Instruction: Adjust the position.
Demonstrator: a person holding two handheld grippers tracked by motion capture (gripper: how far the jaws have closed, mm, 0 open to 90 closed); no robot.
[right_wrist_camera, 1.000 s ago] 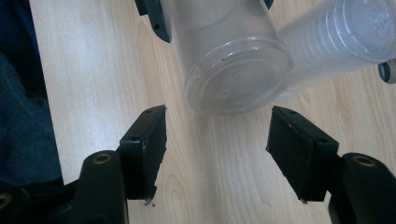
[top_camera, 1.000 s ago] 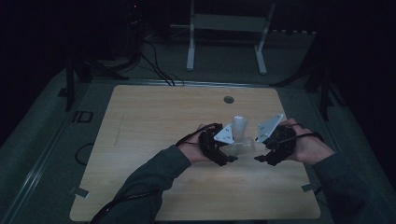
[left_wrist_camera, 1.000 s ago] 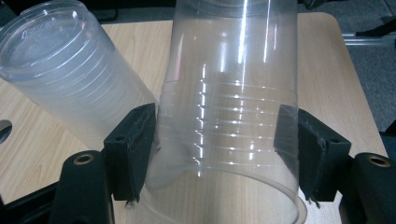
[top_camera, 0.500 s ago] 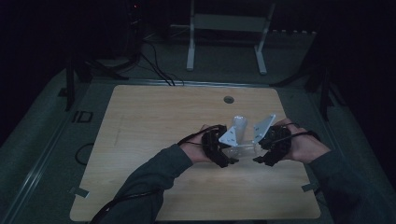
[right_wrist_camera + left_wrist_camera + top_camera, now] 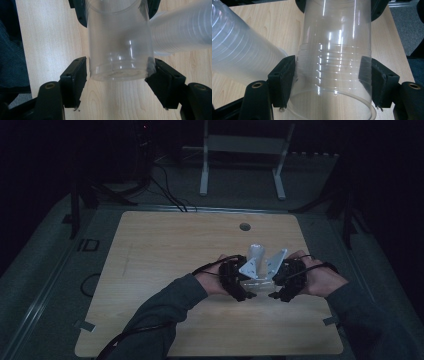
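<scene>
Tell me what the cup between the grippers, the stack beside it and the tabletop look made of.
The clear ribbed cup looks like thin glossy plastic: the wood shows through it and bright glints run down its wall. The cloudy white stack of nested cups seems a frosted, translucent plastic. The pale table shows printed-looking wood grain with a matte finish, possibly laminate.

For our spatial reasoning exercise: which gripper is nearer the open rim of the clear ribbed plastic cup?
Left. The left gripper clamps the clear ribbed plastic cup beside its rim; the right gripper flanks its closed base.
</scene>
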